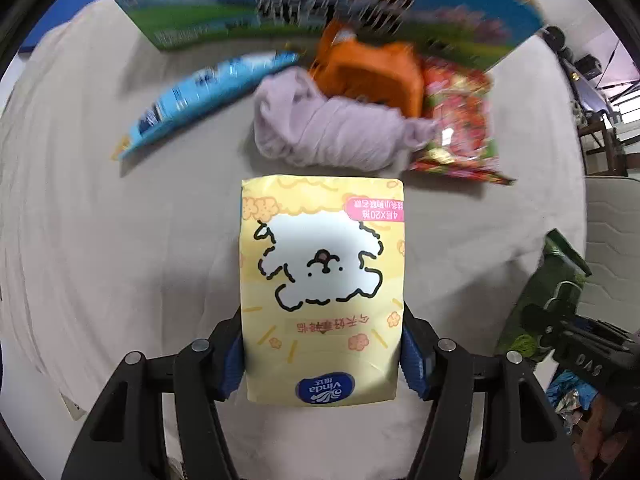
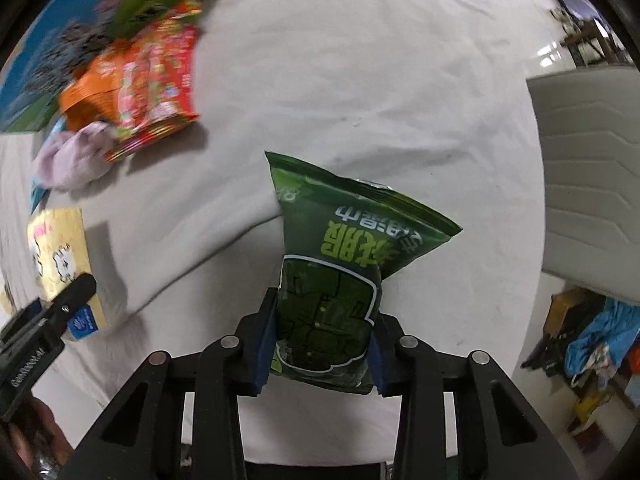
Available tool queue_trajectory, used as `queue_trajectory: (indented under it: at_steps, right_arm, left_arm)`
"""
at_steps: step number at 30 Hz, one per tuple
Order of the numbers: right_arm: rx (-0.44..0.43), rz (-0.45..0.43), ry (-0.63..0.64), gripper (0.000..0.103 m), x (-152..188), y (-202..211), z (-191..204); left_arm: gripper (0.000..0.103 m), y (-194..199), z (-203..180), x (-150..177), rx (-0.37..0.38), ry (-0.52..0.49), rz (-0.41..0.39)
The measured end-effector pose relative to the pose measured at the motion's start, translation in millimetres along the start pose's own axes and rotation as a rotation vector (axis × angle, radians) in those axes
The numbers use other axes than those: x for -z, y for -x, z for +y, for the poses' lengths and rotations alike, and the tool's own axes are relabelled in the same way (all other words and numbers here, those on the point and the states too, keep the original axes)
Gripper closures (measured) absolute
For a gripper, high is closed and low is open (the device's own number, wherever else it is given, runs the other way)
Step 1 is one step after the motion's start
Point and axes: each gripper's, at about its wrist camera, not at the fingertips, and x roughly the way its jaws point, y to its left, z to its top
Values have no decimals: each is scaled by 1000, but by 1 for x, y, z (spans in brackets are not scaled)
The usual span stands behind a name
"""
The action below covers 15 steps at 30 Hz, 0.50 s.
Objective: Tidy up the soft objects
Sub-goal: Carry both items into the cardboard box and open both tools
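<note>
A pale grey cloth-covered tabletop (image 1: pixel 120 220) fills both views, with a cluttered room dim at its far edges. The left gripper (image 1: pixel 322 354) has its blue-padded jaws clamped on the lower sides of a yellow soft tissue pack printed with a white cartoon dog (image 1: pixel 322 288), carried flat and lengthwise, apparently above the cloth. The right gripper (image 2: pixel 322 354) is likewise closed on the bottom of a dark green crinkled seaweed snack bag (image 2: pixel 344 264), whose sealed top flares out ahead of the fingers.

Beyond the tissue pack lies a loose cluster: a bunched lilac cloth (image 1: pixel 332 132) just ahead, an orange packet (image 1: pixel 372 76) touching behind it, a red-and-green foil snack bag (image 1: pixel 460 120) at its right, and a light blue snack bag (image 1: pixel 208 96) lying slightly apart at the left. A large blue-and-green printed carton (image 1: pixel 320 4) stands behind them, blurred.

The sorting looks partway through: four items are gathered near the carton, two remain in the grippers, unplaced. Both tools are held low and roughly level, pointing towards the pile, the right one well to the side.
</note>
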Motion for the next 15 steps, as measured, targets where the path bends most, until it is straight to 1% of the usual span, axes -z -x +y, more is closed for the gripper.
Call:
queue_trajectory:
  at_steps: [3, 5, 6, 9, 10, 12, 13, 15]
  right_arm:
    - [-19, -35, 58, 64, 6, 30, 9]
    - [-30, -73, 99, 64, 8, 54, 16]
    - [-36, -91, 114, 64, 8, 65, 16]
    - [-61, -162, 162, 64, 14, 110, 28]
    - [-70, -179, 171, 64, 4, 121, 31]
    - [-89, -220, 191, 64, -7, 151, 41]
    - [-99, -239, 198, 64, -8, 161, 51]
    - [-114, -278, 216, 64, -17, 187, 61]
  left_arm:
    - [42, 26, -3, -1, 7, 2, -53]
    - [42, 53, -7, -6, 25, 7, -106]
    - [42, 61, -8, -9, 29, 7, -123]
    - [42, 98, -15, -25, 45, -4, -218]
    - [42, 108, -21, -27, 54, -9, -240]
    - [42, 126, -22, -40, 75, -9, -271]
    - [42, 138, -24, -51, 94, -20, -289]
    - [42, 148, -25, -75, 122, -31, -302]
